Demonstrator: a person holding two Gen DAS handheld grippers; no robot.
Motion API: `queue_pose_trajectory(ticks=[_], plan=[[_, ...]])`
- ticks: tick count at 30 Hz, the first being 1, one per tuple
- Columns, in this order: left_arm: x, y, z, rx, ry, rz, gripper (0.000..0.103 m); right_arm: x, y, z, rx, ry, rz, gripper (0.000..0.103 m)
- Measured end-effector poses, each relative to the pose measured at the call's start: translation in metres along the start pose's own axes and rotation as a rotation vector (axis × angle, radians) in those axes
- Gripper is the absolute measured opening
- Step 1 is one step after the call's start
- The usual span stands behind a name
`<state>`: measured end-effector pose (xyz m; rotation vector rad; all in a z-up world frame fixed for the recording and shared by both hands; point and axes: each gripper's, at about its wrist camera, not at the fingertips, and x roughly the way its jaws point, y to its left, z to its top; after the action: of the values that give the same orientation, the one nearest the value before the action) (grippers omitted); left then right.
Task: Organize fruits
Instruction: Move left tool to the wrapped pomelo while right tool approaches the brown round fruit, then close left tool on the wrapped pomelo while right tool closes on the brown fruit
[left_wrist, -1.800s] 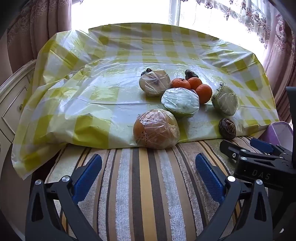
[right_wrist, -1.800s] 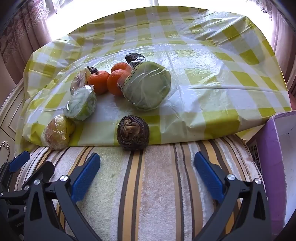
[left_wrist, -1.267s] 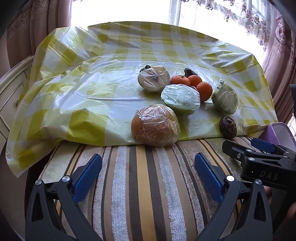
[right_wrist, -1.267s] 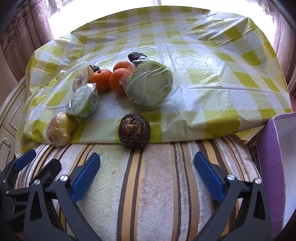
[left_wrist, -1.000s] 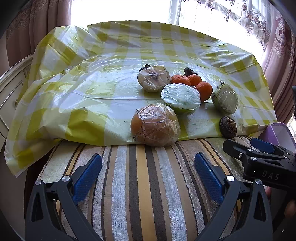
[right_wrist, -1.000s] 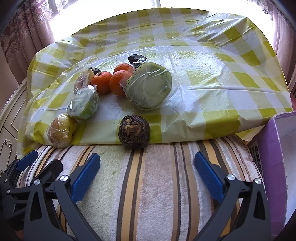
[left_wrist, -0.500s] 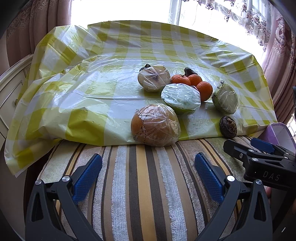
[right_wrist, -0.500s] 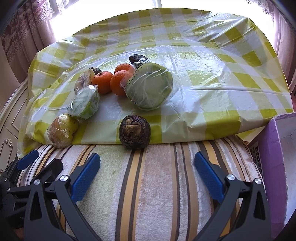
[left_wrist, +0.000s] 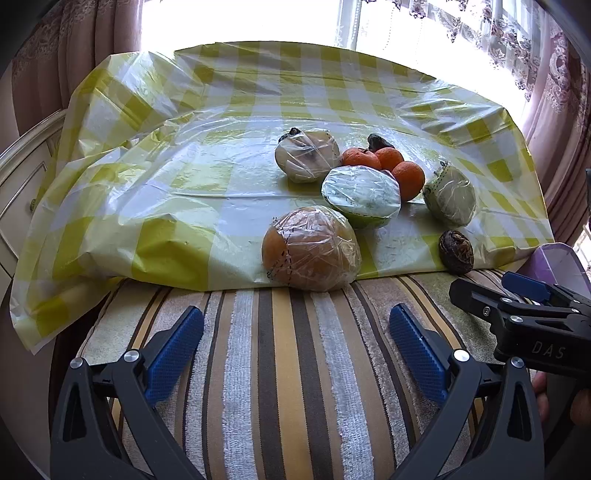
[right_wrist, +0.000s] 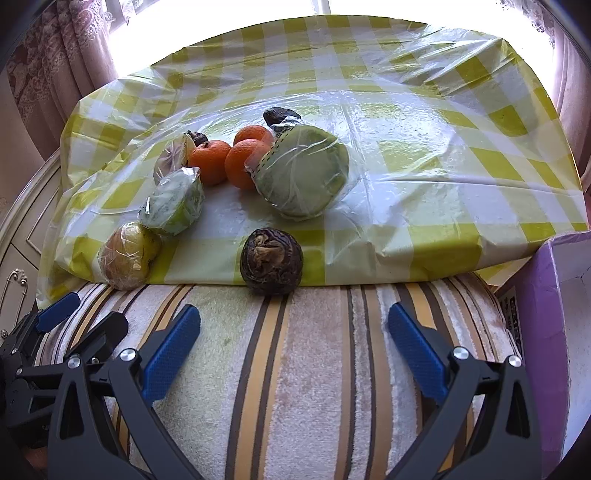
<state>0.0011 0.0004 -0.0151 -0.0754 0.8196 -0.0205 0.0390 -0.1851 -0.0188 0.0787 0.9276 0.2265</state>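
Left gripper: jaws wide, holding nothing, hovering over striped towel.
Right gripper: jaws wide, holding nothing, over the same towel; also seen at 4 o'clock in the left view.
Surface cover: yellow-checked plastic cloth, crinkled, its near edge lying over the towel.
Wrapped orange-brown fruit: in film, at the cloth's near edge, 12 o'clock from the left gripper.
Wrapped green fruit: in film, just behind it, touching the oranges.
Wrapped pale fruit: in film, farthest back, at 11 o'clock of the group.
Three oranges: unwrapped, clustered mid-group.
Wrapped large green fruit: in film, tilted, touching the oranges at their 3 o'clock side.
Dark wrinkled fruit: unwrapped, at the cloth's near edge, 12 o'clock from the right gripper.
Small dark item: behind the large green fruit; kind cannot tell.
Purple box: at 3 o'clock, beside the towel.
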Motion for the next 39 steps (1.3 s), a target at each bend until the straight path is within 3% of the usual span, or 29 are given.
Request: queue_pose_trajectory(ticks=[5, 9, 13, 22, 32, 38, 39], plan=[[-0.002, -0.001, 0.0, 0.007, -0.006, 0.002, 0.095, -0.002, -0.001, 0.0, -0.009, -0.005, 0.006, 0.102], [-0.005, -0.001, 0.005, 0.013, -0.012, -0.006, 0.078, -0.003, 0.0, 0.002, -0.003, -0.017, -0.001, 0.102], [-0.005, 0.001, 0.012, 0.006, -0.022, -0.016, 0.077, -0.005, 0.004, 0.003, -0.023, -0.033, -0.007, 0.101], [0.003, -0.006, 0.036, 0.046, -0.035, -0.015, 0.073, 0.002, 0.008, 0.012, -0.027, -0.016, 0.0, 0.086], [0.028, -0.008, 0.047, 0.057, 0.064, -0.03, 0.072, 0.013, 0.016, 0.017, -0.074, 0.002, -0.014, 0.064], [0.036, -0.013, 0.044, 0.087, 0.098, -0.008, 0.067, 0.014, 0.02, 0.018, -0.094, -0.001, -0.012, 0.059], [0.036, -0.014, 0.043, 0.093, 0.095, 0.001, 0.061, 0.014, 0.021, 0.017, -0.099, -0.003, -0.008, 0.056]])
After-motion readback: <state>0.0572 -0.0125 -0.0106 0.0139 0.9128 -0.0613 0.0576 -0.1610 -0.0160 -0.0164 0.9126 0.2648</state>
